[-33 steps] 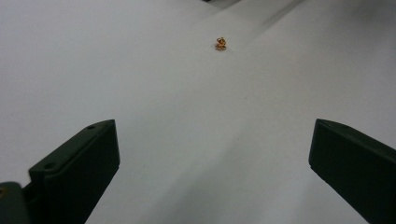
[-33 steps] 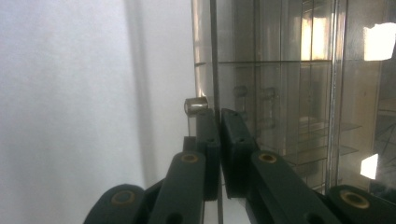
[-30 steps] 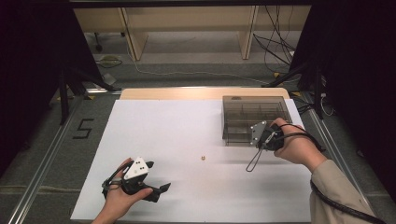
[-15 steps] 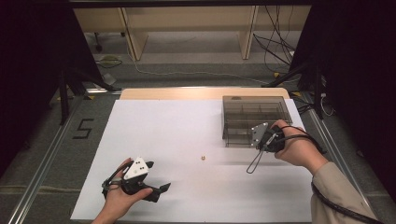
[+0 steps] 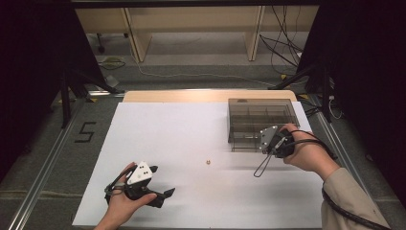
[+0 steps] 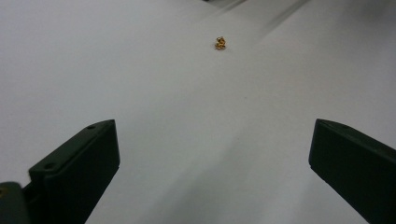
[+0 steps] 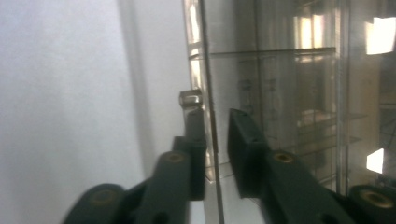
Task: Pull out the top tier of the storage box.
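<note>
Right gripper: jaws parted a little, just been opening, straddling the near wall of the clear compartment box; wall edge between the pads, small gap visible on the one side, no clamping seen. Small latch tab on that wall just beyond the tip of one jaw. In the high view, right gripper at the box's near edge, toward its 5 o'clock corner, held by the right hand; cable loop hanging onto the white sheet below.

Left gripper: jaws spread wide, nothing between them, bare white surface beneath. Straight ahead at 12 o'clock of the jaws, well apart: small gold piece. In the high view, left gripper low at the near edge of the sheet, in the left hand, pointing toward 3 o'clock.

Count: grippers 2; clear box 1, with several inner compartments, contents not discernible; gold piece 1.

Layout on worktop: white sheet covers most of it; box at 2 o'clock of sheet centre; gold piece near centre, lying free between the two grippers, well apart from the box. Nothing between left jaws and the gold piece.
</note>
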### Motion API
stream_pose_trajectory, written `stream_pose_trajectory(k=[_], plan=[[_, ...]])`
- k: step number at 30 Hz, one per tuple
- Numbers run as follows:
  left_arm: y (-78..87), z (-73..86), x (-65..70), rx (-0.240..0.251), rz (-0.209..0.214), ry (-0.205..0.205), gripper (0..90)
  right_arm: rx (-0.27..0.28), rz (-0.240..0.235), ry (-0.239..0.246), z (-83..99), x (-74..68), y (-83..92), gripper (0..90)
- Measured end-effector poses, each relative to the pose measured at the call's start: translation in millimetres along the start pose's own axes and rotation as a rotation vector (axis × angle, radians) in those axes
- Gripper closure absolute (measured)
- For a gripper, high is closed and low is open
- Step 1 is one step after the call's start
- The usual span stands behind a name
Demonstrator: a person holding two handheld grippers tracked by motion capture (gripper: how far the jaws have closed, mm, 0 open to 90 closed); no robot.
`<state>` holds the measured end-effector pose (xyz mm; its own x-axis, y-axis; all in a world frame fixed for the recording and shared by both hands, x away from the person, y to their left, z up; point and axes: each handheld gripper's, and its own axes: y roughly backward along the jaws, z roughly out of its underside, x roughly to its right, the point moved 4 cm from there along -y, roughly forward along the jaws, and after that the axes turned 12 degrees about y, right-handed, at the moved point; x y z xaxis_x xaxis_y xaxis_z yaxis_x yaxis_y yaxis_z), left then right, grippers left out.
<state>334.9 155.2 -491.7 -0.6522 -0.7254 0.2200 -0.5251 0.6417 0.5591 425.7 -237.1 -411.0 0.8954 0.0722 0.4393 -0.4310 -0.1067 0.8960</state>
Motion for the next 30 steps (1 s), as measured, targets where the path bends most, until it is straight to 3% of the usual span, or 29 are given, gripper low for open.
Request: stream_pose_trajectory(k=[2,8,11,13,14,16,19,24,30], plan=[[-0.2,0.0,0.1,-0.001,0.0,-0.001,1.7,0.016,0.021,-0.031,2.1,0.9,1.6,67.4],[-0.5,0.2,0.6,-0.005,0.0,-0.006,1.7,0.139,0.054,-0.213,-0.7,0.0,5.4,44.9],[-0.3,0.2,0.4,-0.005,-0.002,-0.006,1.7,0.209,0.06,-0.277,-5.7,-2.6,5.5,34.5],[-0.2,0.2,0.2,-0.004,-0.002,-0.005,1.7,0.241,0.061,-0.305,-9.0,-3.9,5.3,27.7],[-0.2,0.2,0.2,-0.003,-0.002,-0.005,1.7,0.236,0.051,-0.28,-10.1,-5.7,5.6,22.1],[-0.1,0.2,0.3,-0.004,-0.002,-0.006,1.7,0.248,0.058,-0.254,-13.3,-8.7,6.9,22.3],[0.0,0.1,0.2,-0.003,-0.002,-0.006,1.7,0.284,0.09,-0.261,-17.5,-10.5,10.3,23.4],[0.3,0.1,0.3,-0.002,-0.003,-0.007,1.7,0.343,0.188,-0.359,-22.9,-13.4,10.8,24.0],[0.2,-0.1,-0.1,0.001,-0.005,-0.003,1.7,0.461,0.242,-0.461,-37.8,-27.0,6.8,21.8]])
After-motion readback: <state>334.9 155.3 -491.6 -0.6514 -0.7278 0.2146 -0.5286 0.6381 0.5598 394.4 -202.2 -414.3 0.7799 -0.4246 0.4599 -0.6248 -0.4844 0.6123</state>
